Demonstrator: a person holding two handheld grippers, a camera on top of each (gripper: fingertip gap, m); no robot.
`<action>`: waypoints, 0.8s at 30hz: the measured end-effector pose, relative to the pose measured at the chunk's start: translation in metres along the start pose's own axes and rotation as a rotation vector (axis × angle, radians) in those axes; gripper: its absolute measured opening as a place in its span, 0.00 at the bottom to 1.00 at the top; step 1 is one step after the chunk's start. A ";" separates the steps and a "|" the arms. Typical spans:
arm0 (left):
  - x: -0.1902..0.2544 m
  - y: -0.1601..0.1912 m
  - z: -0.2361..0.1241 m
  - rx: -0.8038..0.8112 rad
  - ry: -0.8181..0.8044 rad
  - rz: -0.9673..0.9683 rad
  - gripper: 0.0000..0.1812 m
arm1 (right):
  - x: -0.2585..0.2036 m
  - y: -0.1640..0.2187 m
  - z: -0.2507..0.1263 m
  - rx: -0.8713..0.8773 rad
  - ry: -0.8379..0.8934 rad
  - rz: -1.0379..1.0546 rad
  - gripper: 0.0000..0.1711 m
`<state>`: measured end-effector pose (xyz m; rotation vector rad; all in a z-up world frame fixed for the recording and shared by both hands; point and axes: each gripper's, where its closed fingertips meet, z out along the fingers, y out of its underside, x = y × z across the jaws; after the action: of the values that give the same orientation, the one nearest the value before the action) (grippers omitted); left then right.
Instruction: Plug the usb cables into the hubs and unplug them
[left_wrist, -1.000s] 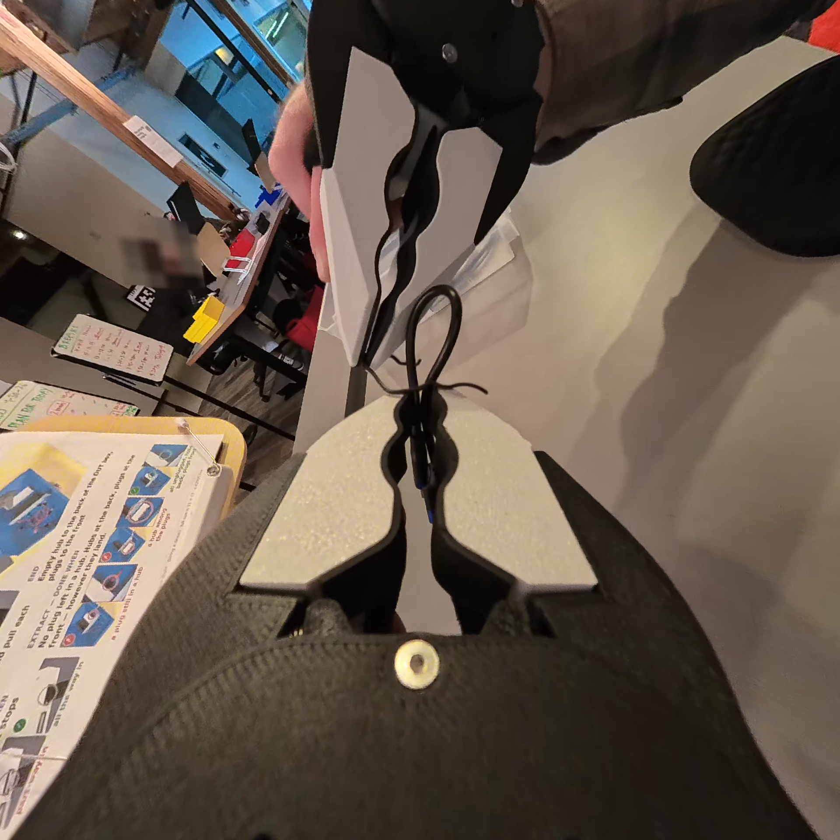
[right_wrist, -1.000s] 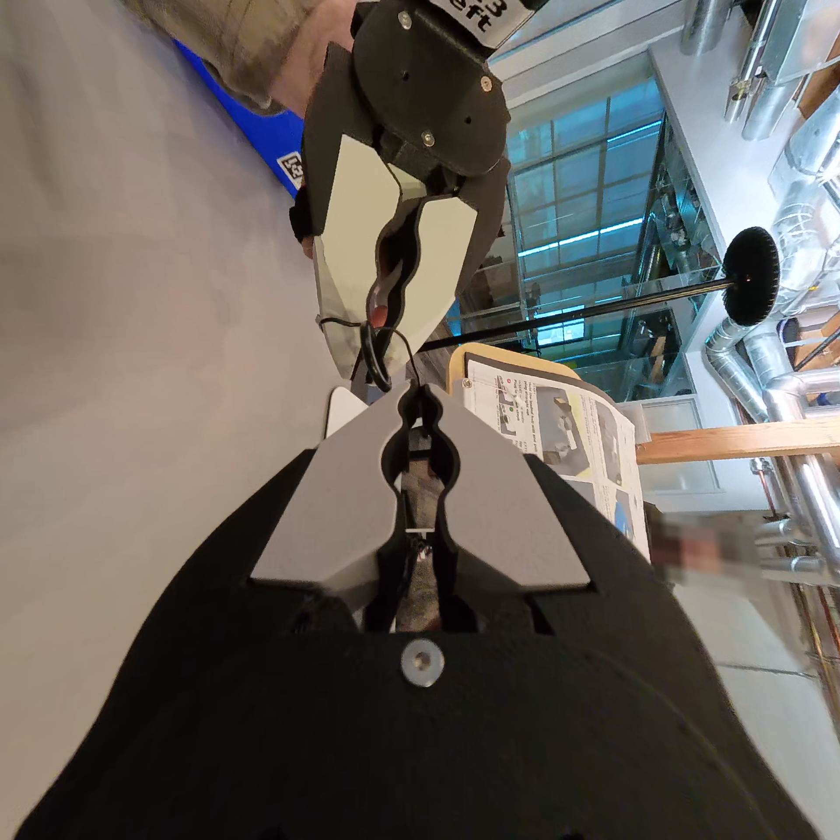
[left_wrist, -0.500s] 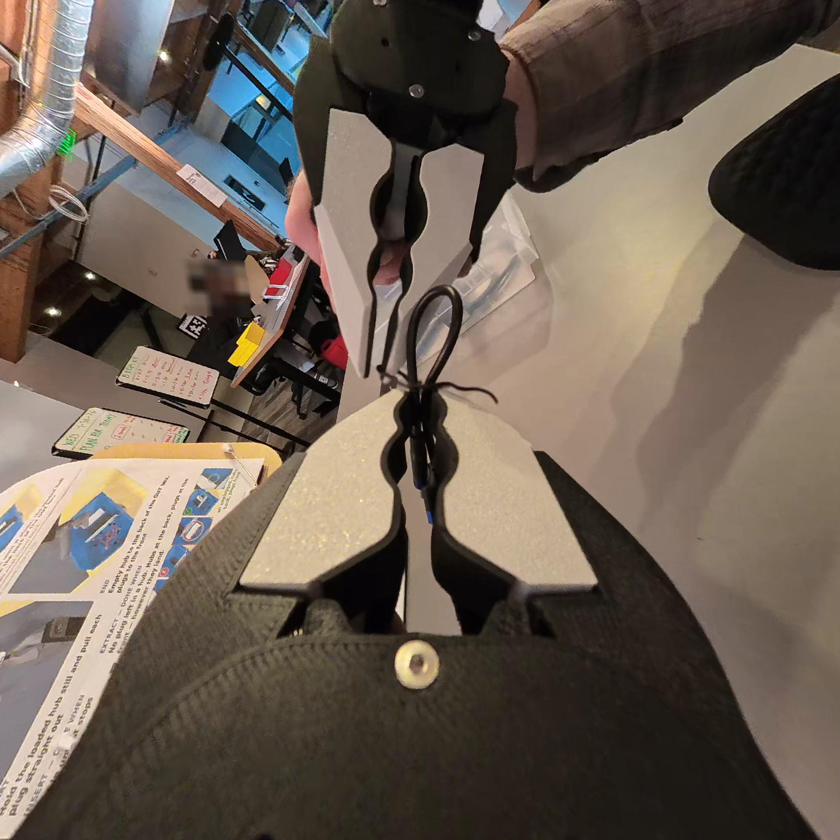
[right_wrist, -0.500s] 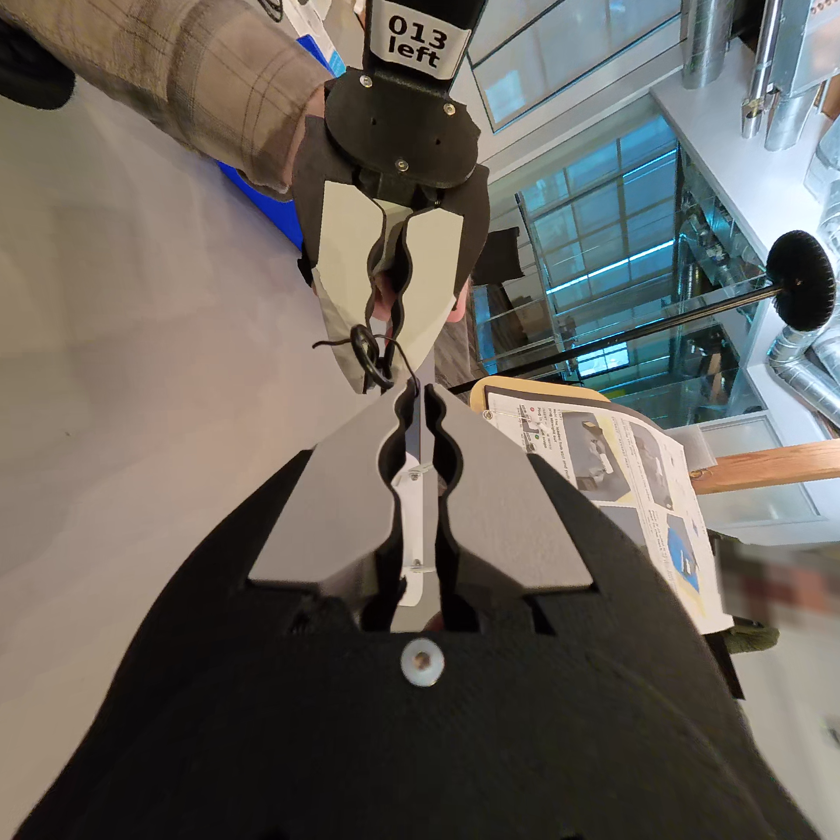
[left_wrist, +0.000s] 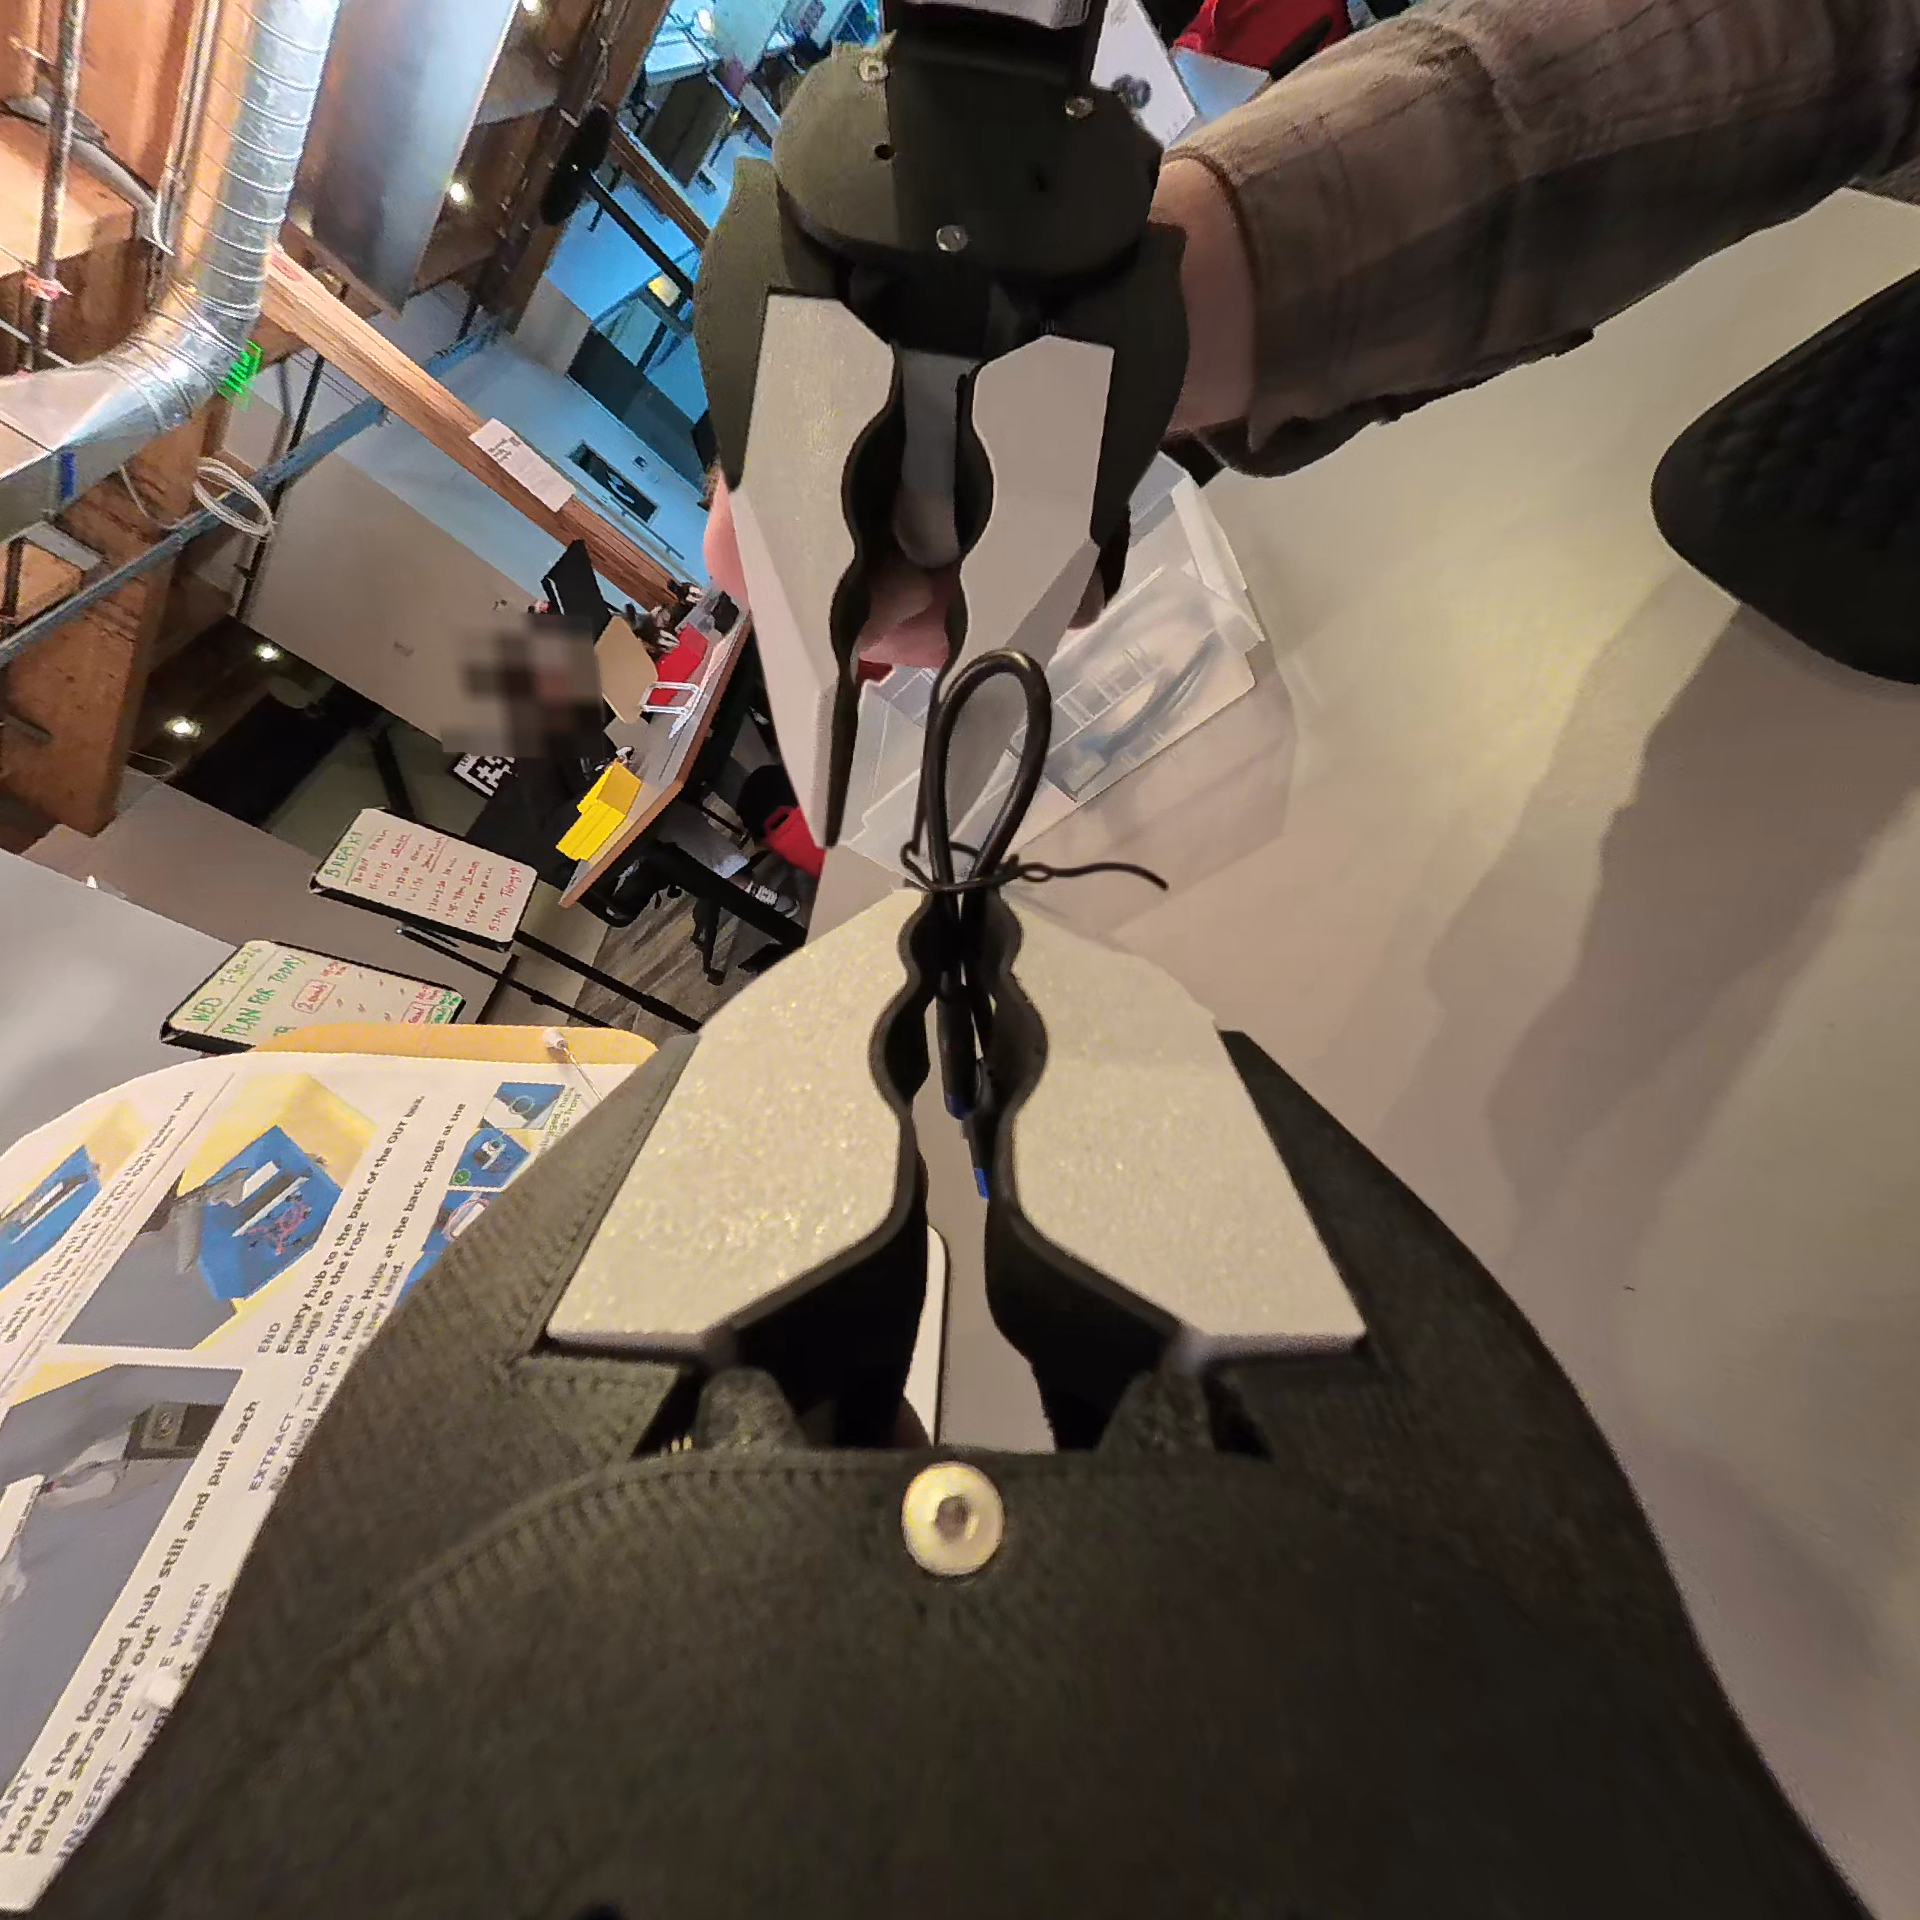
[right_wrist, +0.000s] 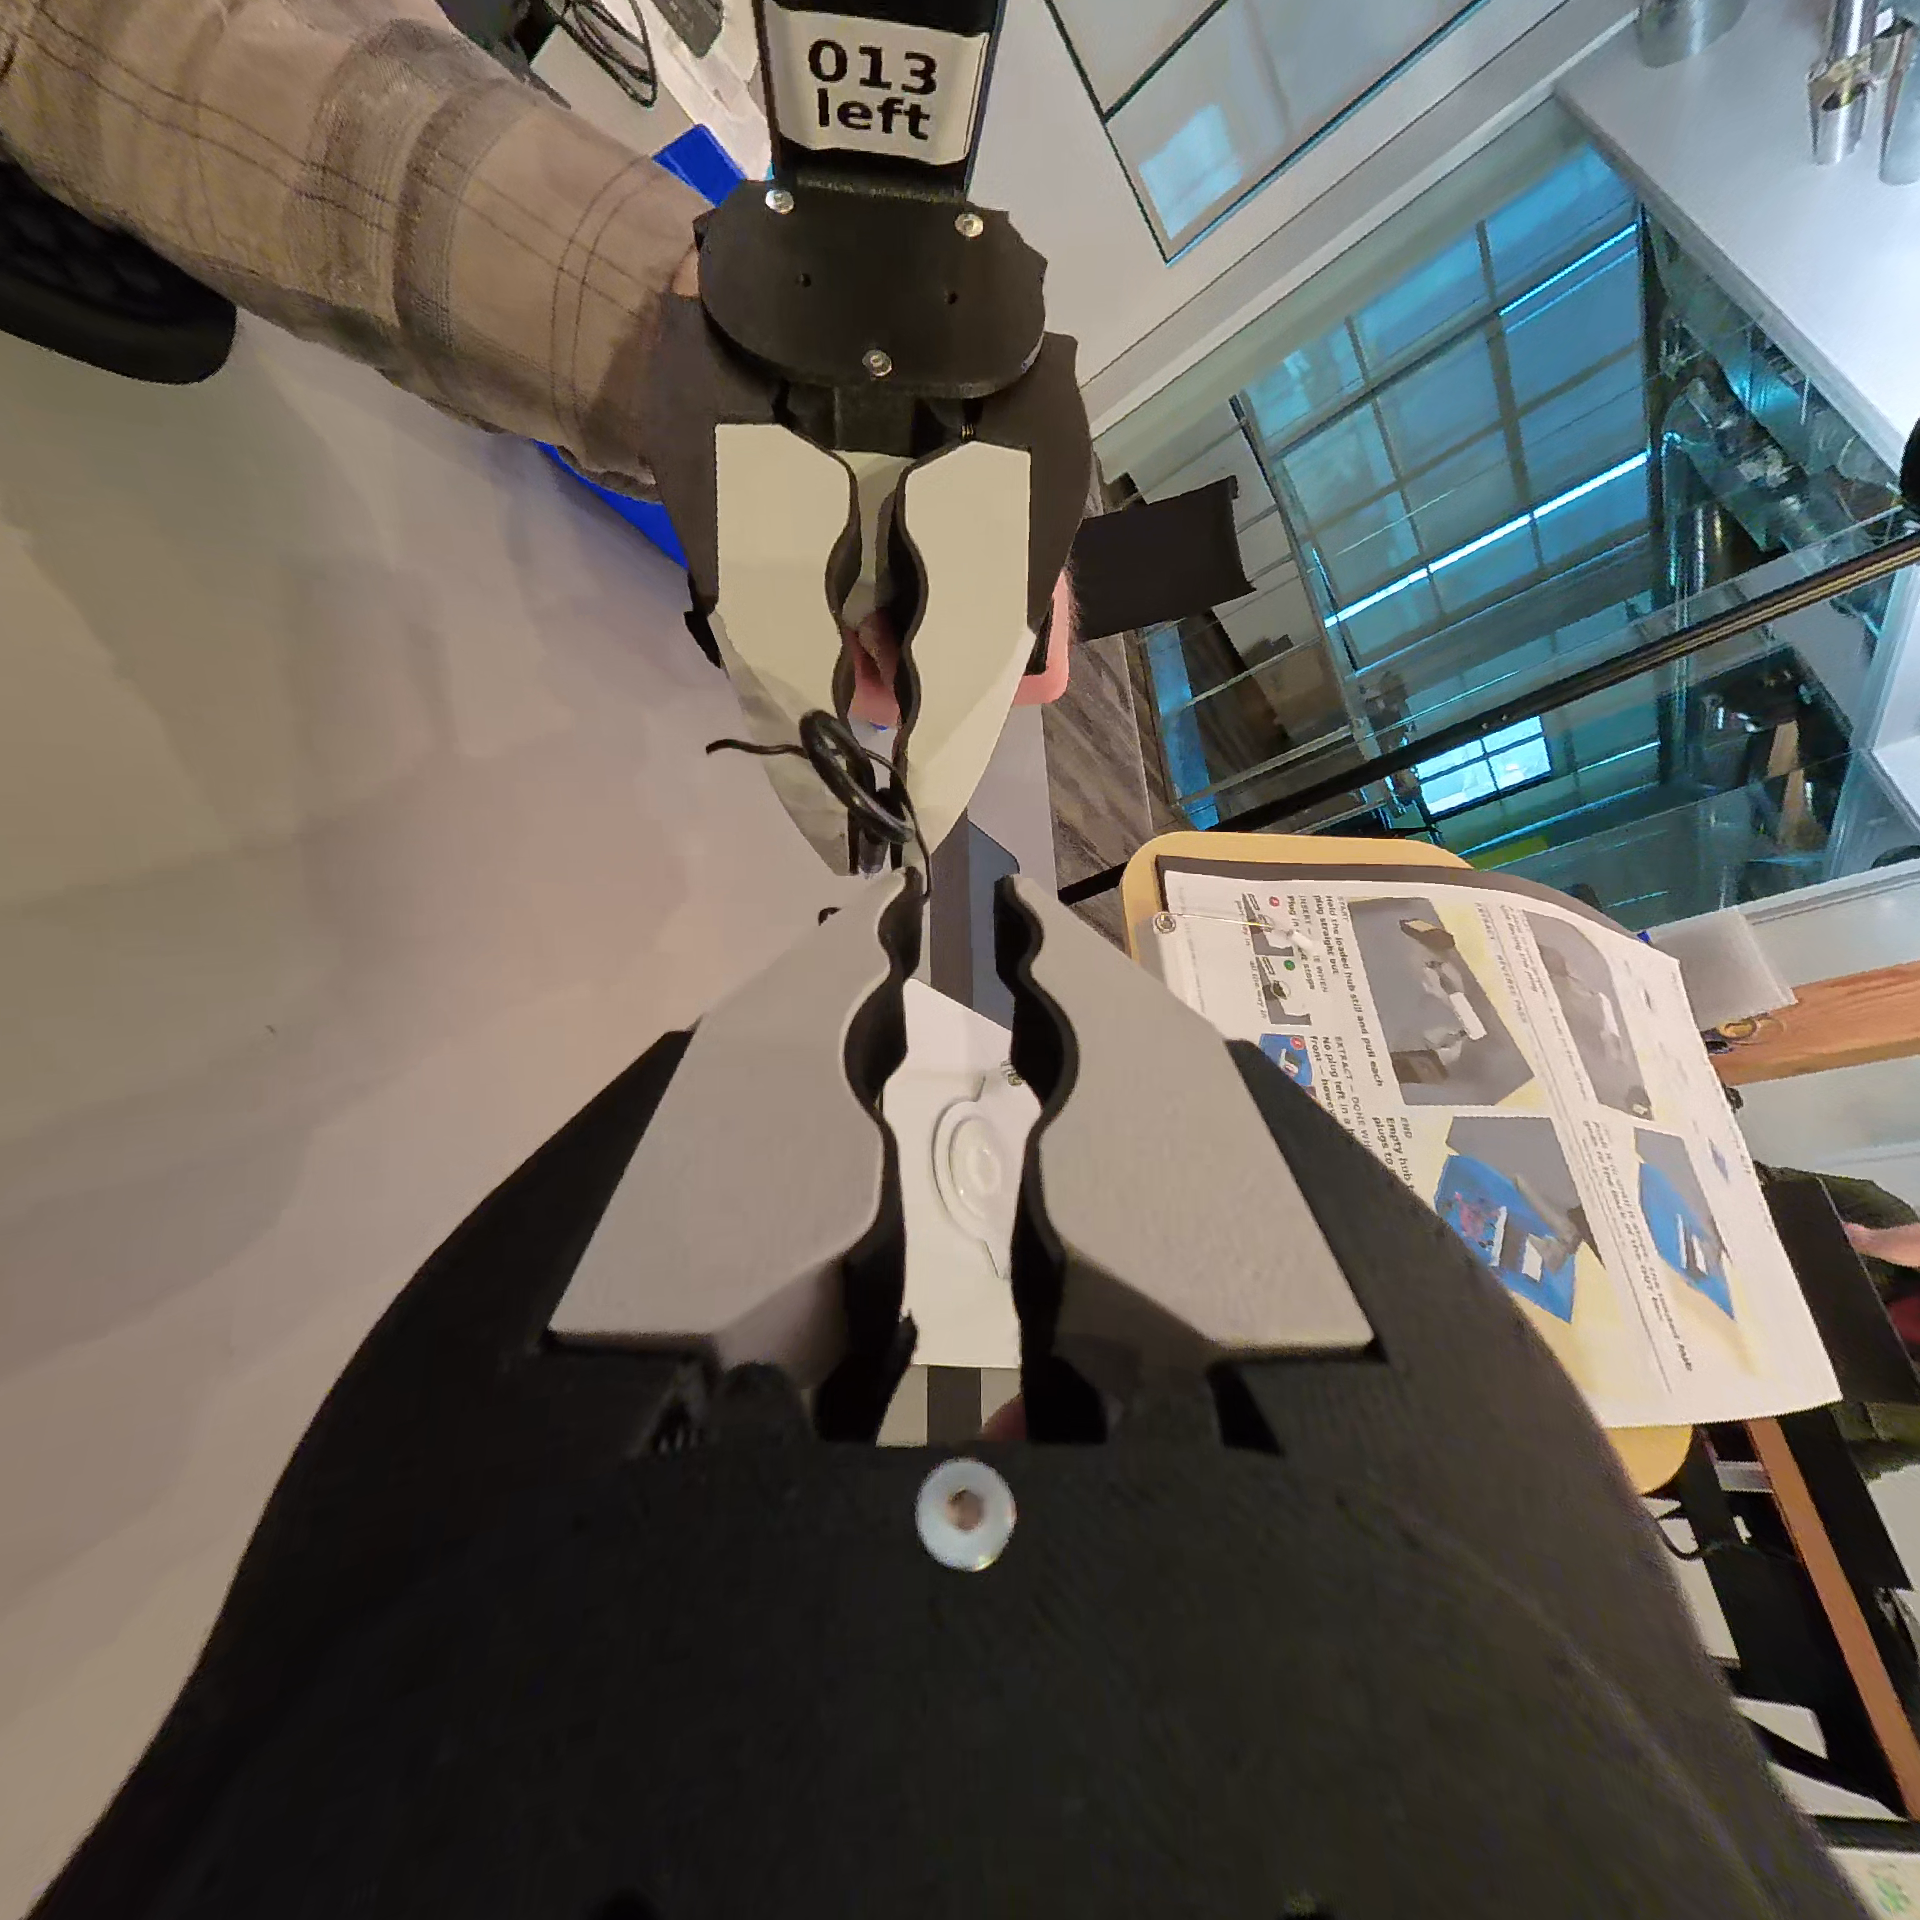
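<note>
My left gripper (left_wrist: 961, 909) is shut on a bundled black usb cable (left_wrist: 982, 748). The cable's loop and thin tie stick out past the tips, and a blue plug shows between the fingers. My right gripper (right_wrist: 951, 894) faces it tip to tip, with its jaws a little apart and nothing clearly gripped. A white flat piece with a round boss (right_wrist: 971, 1164) shows through that gap; I cannot tell if it is a hub. The left gripper (right_wrist: 883, 821) and the cable (right_wrist: 842, 774) show in the right wrist view, and the right gripper (left_wrist: 899, 727) in the left wrist view.
Both grippers hover over a grey table (left_wrist: 1558, 935). A printed instruction sheet (left_wrist: 208, 1247) (right_wrist: 1507, 1091) lies on a round wooden stand beside it. A clear plastic box (left_wrist: 1143, 675) sits behind the right gripper, a blue bin (right_wrist: 623, 488) behind the left. A black mesh chair (left_wrist: 1818, 468) is at the side. My left and right fingertips are right by each other.
The right gripper's jaws have parted from nearly shut to a clear gap. Both grippers have tilted and now face each other more squarely. The left gripper still holds the cable.
</note>
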<state>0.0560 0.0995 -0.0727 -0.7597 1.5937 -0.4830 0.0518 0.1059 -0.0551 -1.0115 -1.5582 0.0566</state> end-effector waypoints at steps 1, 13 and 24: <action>0.000 -0.001 0.000 0.003 0.000 -0.002 0.04 | 0.001 0.000 0.000 -0.002 0.002 0.000 0.06; -0.012 -0.008 -0.002 0.032 -0.080 0.024 0.04 | 0.009 -0.004 -0.002 0.008 0.018 0.095 0.09; -0.037 -0.008 -0.006 0.006 -0.229 0.048 0.04 | 0.014 -0.008 -0.015 0.049 0.040 0.461 0.28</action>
<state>0.0531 0.1190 -0.0401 -0.7431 1.3925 -0.3529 0.0608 0.1022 -0.0360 -1.3068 -1.2551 0.3893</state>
